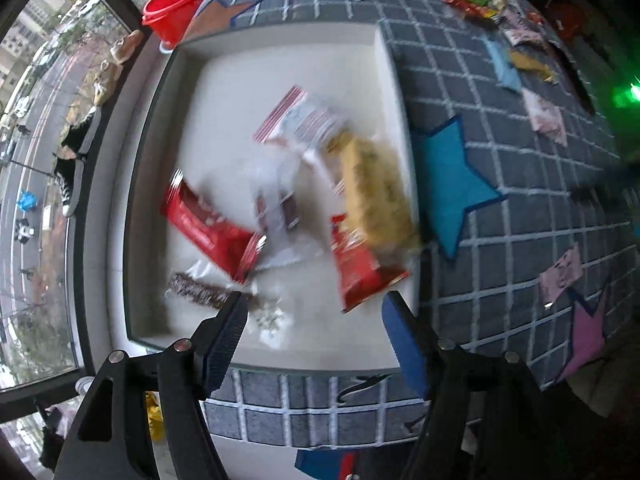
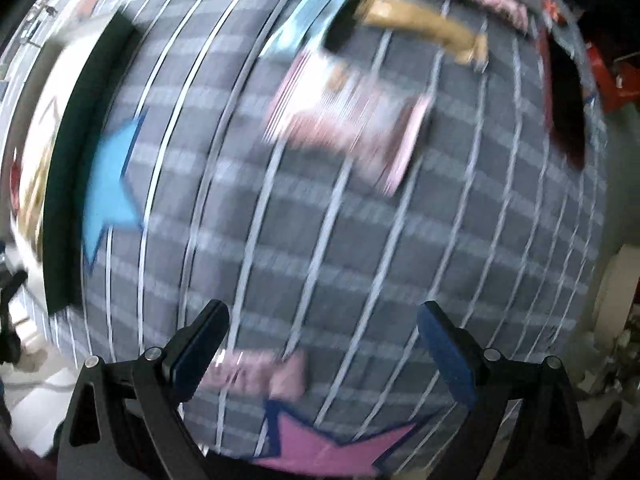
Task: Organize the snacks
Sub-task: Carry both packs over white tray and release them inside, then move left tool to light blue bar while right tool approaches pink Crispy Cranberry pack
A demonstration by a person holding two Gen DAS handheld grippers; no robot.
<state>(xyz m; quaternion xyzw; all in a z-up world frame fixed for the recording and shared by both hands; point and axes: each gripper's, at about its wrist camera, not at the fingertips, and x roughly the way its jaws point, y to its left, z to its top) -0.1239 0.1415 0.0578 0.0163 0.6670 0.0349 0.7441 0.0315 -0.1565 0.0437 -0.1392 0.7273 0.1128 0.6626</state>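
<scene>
Pink packet (image 2: 256, 372) in right view; tray (image 1: 384, 64) in left

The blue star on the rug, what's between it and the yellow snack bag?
Only the white box's right wall lies between the blue star and the yellow snack bag, in the left wrist view.

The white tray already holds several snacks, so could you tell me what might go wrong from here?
1. The yellow packet leans on the white tray wall and might slide out.
2. The right gripper is open above a pink packet; with the view blurred, its fingers might miss it.
</scene>
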